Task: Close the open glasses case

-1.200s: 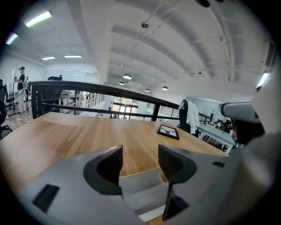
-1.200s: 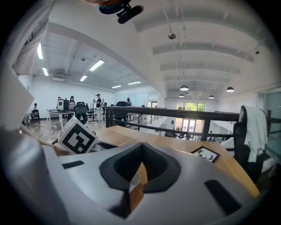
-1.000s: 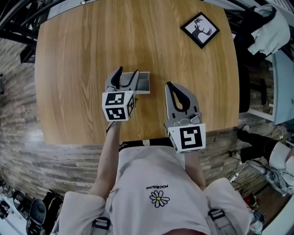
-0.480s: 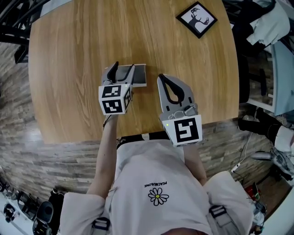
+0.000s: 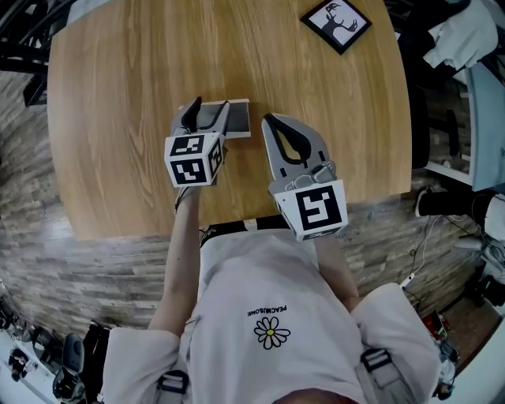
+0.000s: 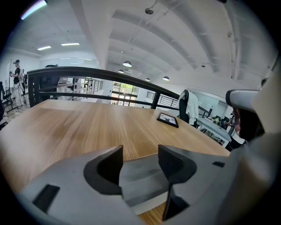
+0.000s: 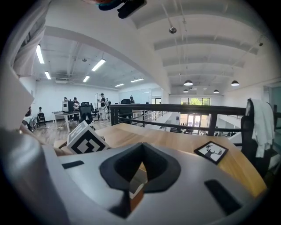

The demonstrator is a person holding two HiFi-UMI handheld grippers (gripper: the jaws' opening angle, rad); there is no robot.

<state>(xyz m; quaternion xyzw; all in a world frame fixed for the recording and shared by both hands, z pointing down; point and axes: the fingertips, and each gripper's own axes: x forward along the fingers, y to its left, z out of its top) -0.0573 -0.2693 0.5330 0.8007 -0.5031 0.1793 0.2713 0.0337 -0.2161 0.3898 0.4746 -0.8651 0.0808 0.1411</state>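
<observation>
A grey glasses case [image 5: 237,118] with a pale rim lies on the wooden table [image 5: 118,79] near its front edge. My left gripper [image 5: 211,109] is open and hovers over the case's left part, so that part is hidden in the head view. In the left gripper view the case [image 6: 142,176] shows between and below the two parted fingers of the left gripper [image 6: 140,154]. Just right of the case my right gripper [image 5: 267,119] is shut with nothing held. Through the right gripper [image 7: 140,146] I glimpse a corner of the case [image 7: 137,179].
A black-framed deer picture [image 5: 338,22] lies at the table's far right corner, also in the left gripper view [image 6: 167,119]. A black railing [image 6: 88,74] runs behind the table. Chairs with clothes [image 5: 465,39] stand to the right. The person's torso is at the table's front edge.
Both grippers have shifted slightly forward over the table, the right one drawing closer to the case's right side. The left stays open over the case, the right stays shut.
</observation>
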